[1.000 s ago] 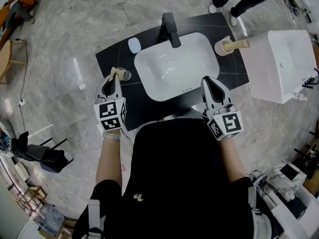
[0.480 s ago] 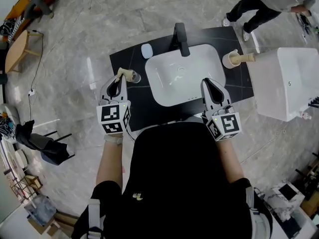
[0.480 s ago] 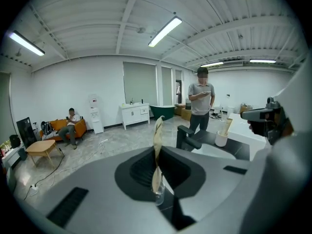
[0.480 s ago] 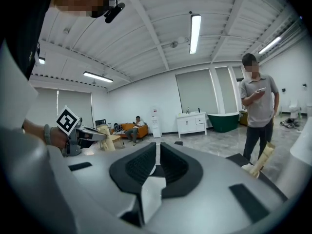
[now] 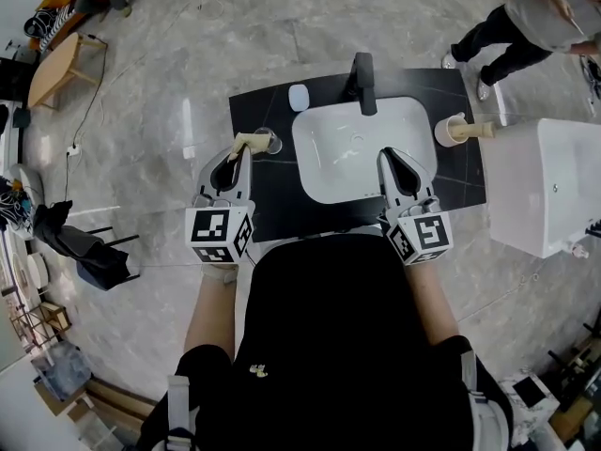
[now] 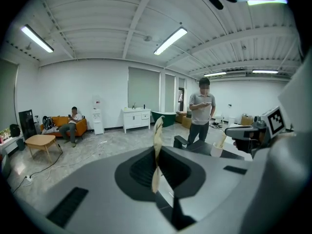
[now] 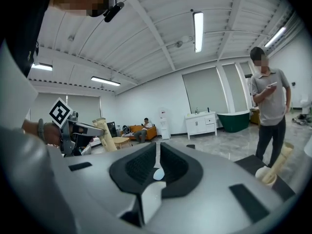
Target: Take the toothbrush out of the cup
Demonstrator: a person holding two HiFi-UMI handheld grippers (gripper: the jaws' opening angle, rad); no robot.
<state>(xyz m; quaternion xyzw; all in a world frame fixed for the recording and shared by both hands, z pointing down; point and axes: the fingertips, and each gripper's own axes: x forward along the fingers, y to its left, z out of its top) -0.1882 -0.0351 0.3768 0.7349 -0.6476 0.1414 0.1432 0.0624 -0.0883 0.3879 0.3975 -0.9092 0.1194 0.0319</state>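
Note:
My left gripper (image 5: 237,155) is shut on a beige toothbrush (image 5: 247,141) and holds it up beside the clear cup (image 5: 268,142) at the left end of the black counter (image 5: 272,195). In the left gripper view the toothbrush (image 6: 157,135) stands nearly upright, pinched between the jaws of the left gripper (image 6: 157,156); the cup does not show there. My right gripper (image 5: 392,154) hangs over the front right of the white sink (image 5: 352,158), shut with nothing in it, and the right gripper (image 7: 157,152) shows the same close up.
A black faucet (image 5: 362,71) stands behind the sink, with a small pale object (image 5: 299,97) to its left. A second cup (image 5: 451,130) with a beige brush sits at the counter's right end. A white unit (image 5: 549,186) stands to the right. A person (image 5: 526,17) stands beyond.
My left gripper has risen with the toothbrush, lifting it up from the clear cup. The right gripper has drifted a little and stays shut.

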